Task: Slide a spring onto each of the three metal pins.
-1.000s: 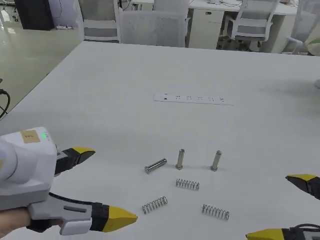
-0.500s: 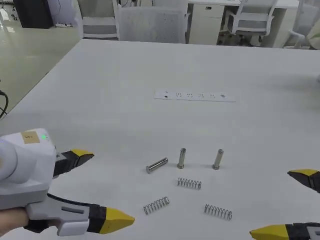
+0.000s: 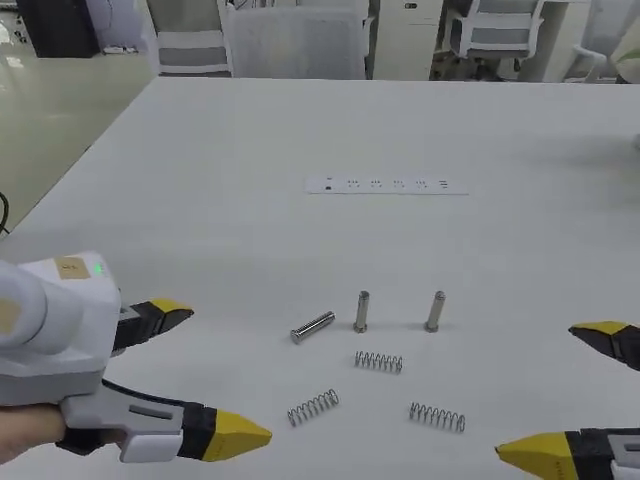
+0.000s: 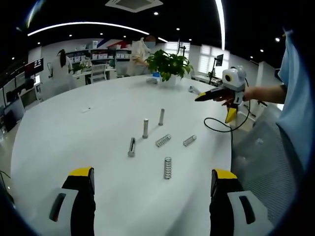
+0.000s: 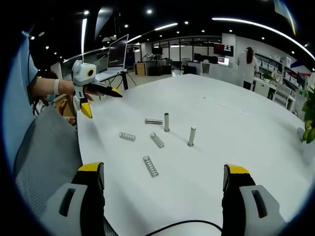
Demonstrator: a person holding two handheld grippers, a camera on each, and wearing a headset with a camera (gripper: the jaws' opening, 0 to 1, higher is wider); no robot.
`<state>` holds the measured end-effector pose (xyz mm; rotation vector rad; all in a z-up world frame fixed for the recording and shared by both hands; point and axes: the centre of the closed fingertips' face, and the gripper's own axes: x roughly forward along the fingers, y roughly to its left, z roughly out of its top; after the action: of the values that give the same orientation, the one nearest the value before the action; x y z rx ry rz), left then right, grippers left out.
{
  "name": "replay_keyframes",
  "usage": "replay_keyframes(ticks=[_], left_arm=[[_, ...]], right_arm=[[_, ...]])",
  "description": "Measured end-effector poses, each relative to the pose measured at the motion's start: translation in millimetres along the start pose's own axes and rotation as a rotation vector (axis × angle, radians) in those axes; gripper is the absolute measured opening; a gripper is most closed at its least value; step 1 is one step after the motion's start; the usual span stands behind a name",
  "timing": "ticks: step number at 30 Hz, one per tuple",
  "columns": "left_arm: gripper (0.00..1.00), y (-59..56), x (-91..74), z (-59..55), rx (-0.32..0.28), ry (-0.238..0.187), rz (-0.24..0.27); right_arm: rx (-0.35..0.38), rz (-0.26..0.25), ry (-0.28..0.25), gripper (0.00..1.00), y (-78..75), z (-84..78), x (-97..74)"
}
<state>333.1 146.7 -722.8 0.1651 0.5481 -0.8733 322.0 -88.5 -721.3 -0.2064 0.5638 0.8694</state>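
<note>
On the left gripper [image 3: 230,374] the yellow-tipped black fingers [image 3: 236,436] are spread wide with nothing between them, held over the near left part of the white table [image 3: 230,170]. The right gripper [image 3: 535,391] is the same at the near right: fingers wide apart, empty. On the table between the two grippers are three silver metal pins in a rough row. The left pin [image 3: 312,327] lies on its side, while the middle pin [image 3: 361,311] and the right pin [image 3: 435,311] stand upright. Three small steel coil springs lie flat on the table, nearer the person, none on a pin. The middle spring [image 3: 378,362] is just in front of the middle pin. The left spring [image 3: 313,407] is nearer still and off to the left. The right spring [image 3: 437,417] is in front of the right pin, apart from it. Farther back a white power strip [image 3: 386,185] sits flush in the table. Grey office chairs [image 3: 295,40] stand past the far edge.
</note>
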Motion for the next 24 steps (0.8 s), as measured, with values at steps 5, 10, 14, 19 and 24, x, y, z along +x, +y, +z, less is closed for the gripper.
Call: replay_keyframes(ticks=[5,10,14,19,24], left_arm=[[0.94,-0.4,5.2,3.1,0.016,0.012,-0.02],[0.95,2.9,11.1,4.0,0.006,0.021,-0.027],[0.95,3.9,15.6,5.4,0.02,0.04,-0.038],[0.94,4.5,20.2,9.3,0.036,0.047,-0.052],[0.93,5.5,24.9,14.0,0.046,0.049,-0.061]], right_arm=[[0.007,0.001,-0.001,1.0,0.9,-3.0,0.2],[0.017,-0.002,-0.01,1.0,0.8,-3.9,0.9],[0.022,-0.002,-0.015,1.0,0.6,-4.7,1.3],[0.031,-0.005,-0.023,0.99,-0.1,-4.4,1.5],[0.034,-0.001,-0.027,0.99,1.5,-4.2,2.9]])
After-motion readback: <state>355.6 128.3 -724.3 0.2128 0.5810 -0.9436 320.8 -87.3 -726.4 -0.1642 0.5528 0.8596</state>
